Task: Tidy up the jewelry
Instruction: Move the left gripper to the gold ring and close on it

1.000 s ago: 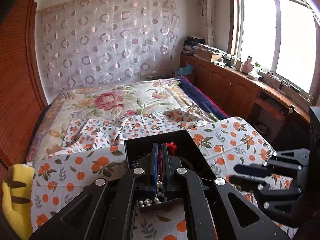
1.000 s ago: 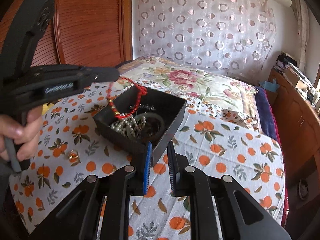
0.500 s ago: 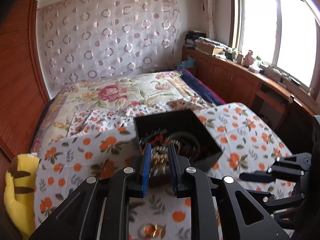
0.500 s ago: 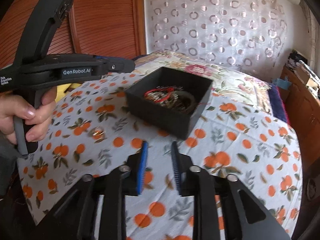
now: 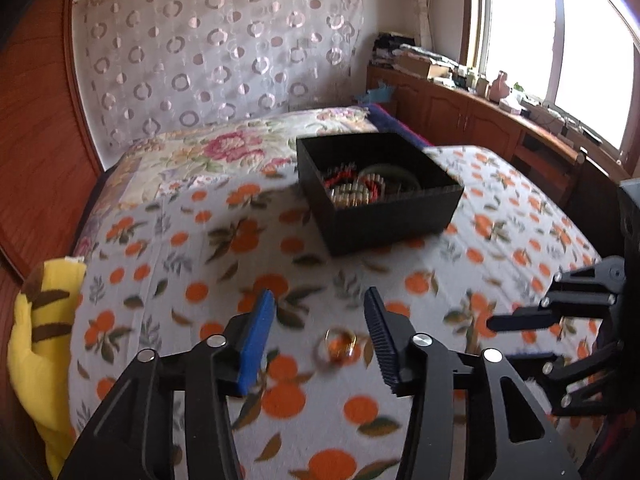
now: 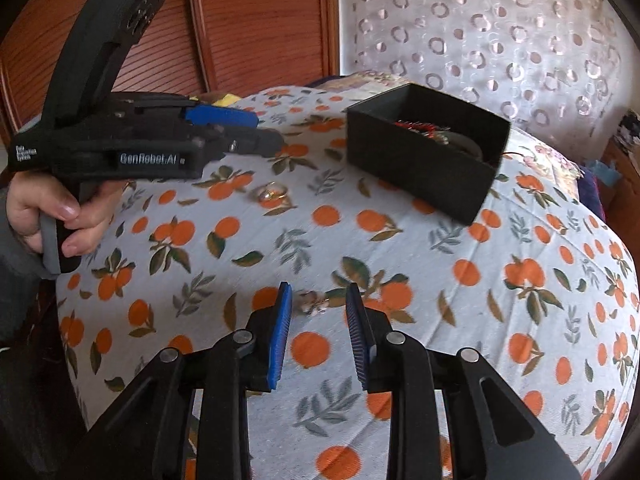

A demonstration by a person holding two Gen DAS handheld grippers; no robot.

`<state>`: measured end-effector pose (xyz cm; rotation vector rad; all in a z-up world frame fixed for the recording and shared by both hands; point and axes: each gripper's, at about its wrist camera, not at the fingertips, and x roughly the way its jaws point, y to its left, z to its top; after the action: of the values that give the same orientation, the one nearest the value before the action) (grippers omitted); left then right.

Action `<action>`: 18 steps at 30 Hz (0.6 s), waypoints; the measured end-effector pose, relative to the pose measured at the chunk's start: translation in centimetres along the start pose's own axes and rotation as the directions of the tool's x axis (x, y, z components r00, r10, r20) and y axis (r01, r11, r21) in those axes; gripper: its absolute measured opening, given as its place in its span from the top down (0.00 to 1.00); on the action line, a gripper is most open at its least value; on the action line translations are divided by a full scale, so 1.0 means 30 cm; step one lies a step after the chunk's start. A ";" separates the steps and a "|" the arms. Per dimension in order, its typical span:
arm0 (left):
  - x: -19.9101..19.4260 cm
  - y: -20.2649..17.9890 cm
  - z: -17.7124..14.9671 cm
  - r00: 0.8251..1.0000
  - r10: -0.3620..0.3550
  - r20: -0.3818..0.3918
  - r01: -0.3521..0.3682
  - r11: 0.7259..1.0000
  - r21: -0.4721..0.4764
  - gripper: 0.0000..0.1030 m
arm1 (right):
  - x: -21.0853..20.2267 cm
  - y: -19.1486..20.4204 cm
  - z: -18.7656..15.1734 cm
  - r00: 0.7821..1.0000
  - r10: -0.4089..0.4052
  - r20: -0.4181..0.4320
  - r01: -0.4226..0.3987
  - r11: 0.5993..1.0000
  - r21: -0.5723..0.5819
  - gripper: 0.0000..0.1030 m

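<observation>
Left gripper point(image 5: 316, 332) spread wide, grasping nothing, poised over the orange-print bedspread point(image 5: 192, 280). Between its fingers and slightly nearer the right one, lying on the cloth, an amber-stone ring point(image 5: 339, 345), blurred, touching neither pad. Well beyond the fingertips and a little to the right, a black open box point(image 5: 392, 220) holding a heap of jewelry: red cord bracelet point(image 5: 340, 174), gold-toned beads point(image 5: 354, 196), a dark bangle point(image 5: 394, 171).

Right gripper point(image 6: 319, 312) likewise parted, gripping nothing. Just past its fingertips, between them and closer to the left pad, a small silvery jewelry piece point(image 6: 314, 304) flat on the bedspread, too blurred to name further. Farther ahead and left of the fingers, the amber-stone ring again, under the tips of the left gripper, whose handle sits in a left hand point(image 6: 60, 216). Ahead and to the right, the black box, well apart from both pads.

Off to the left of the left gripper's fingers, a yellow striped plush point(image 5: 44, 320) at the bed's edge.
</observation>
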<state>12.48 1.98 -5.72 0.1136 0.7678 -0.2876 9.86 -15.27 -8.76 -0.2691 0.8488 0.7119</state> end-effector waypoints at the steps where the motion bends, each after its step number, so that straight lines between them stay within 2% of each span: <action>1: 0.002 0.003 -0.012 1.000 -0.003 -0.007 0.003 1.000 0.001 0.51 | 0.004 0.007 0.000 1.000 0.002 -0.005 -0.002 1.000 -0.007 0.71; 7: 0.017 0.003 -0.067 0.999 -0.017 -0.044 0.017 1.000 0.007 0.48 | 0.026 0.031 0.000 0.999 -0.018 -0.032 0.016 0.999 -0.046 0.71; 11: 0.033 -0.014 -0.077 0.998 -0.020 -0.064 0.021 1.000 0.019 0.46 | 0.026 0.029 0.003 0.999 -0.038 -0.027 0.036 0.998 -0.049 0.83; 18: 0.064 -0.040 -0.073 0.996 -0.021 -0.086 0.024 0.999 0.028 0.45 | 0.023 0.023 0.001 0.999 -0.041 -0.011 0.040 0.998 -0.054 0.84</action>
<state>11.98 0.89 -8.60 0.1456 0.8501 -0.3167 9.72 -14.43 -9.23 -0.3377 0.8342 0.6964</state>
